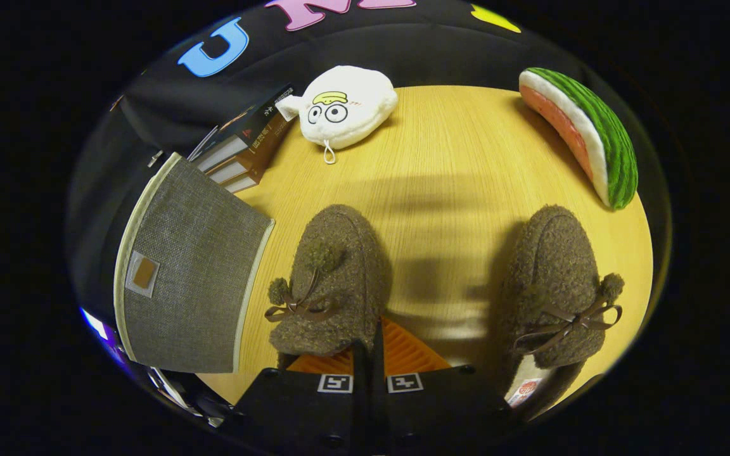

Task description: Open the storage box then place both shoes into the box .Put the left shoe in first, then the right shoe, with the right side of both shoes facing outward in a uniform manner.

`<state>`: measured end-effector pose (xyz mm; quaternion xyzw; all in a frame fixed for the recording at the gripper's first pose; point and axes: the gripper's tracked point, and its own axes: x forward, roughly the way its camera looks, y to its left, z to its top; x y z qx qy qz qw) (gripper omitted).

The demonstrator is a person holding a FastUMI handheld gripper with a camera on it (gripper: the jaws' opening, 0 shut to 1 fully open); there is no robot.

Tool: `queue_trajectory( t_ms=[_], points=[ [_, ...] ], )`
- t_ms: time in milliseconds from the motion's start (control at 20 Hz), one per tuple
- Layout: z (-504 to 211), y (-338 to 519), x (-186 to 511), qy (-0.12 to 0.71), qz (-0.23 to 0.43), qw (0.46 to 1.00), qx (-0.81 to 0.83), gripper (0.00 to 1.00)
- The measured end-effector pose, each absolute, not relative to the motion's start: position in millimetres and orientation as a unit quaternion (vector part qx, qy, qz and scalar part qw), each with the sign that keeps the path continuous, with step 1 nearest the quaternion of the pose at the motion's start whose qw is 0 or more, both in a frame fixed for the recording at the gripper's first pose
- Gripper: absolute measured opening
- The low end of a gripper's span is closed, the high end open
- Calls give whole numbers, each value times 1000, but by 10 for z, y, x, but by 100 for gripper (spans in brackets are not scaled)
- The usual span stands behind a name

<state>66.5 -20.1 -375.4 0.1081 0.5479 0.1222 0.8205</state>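
Observation:
Two brown fuzzy slippers with pompoms and bows lie on the wooden table [454, 171], toes pointing away from me. The left-hand slipper [333, 272] sits just ahead of the fingers, and its near end covers part of my left finger. The right-hand slipper [555, 285] lies off to the right of the fingers, its opening and insole label towards me. A grey fabric storage box [194, 278] stands left of the slippers, lid shut, with a brown pull tab [143, 273] on it. My gripper [370, 339] is shut, the fingers meeting in a thin line with nothing seen between them.
A stack of books [244, 149] lies beyond the box. A white plush toy [346, 104] rests at the back of the table, and a watermelon-slice plush [583, 136] at the back right. Bare wood stretches between the two slippers.

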Motion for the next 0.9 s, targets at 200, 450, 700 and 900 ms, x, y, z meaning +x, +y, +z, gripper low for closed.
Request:
queue_trajectory(
  t_ms=[200,450,700,900],
  points=[
    [-3579,-279,635,534,129,829,99,5],
    [-3125,-182,556,525,122,825,168,5],
    [-2430,-43,562,499,100,825,244,5],
    [-1800,296,647,459,103,822,320,5]
  ],
)
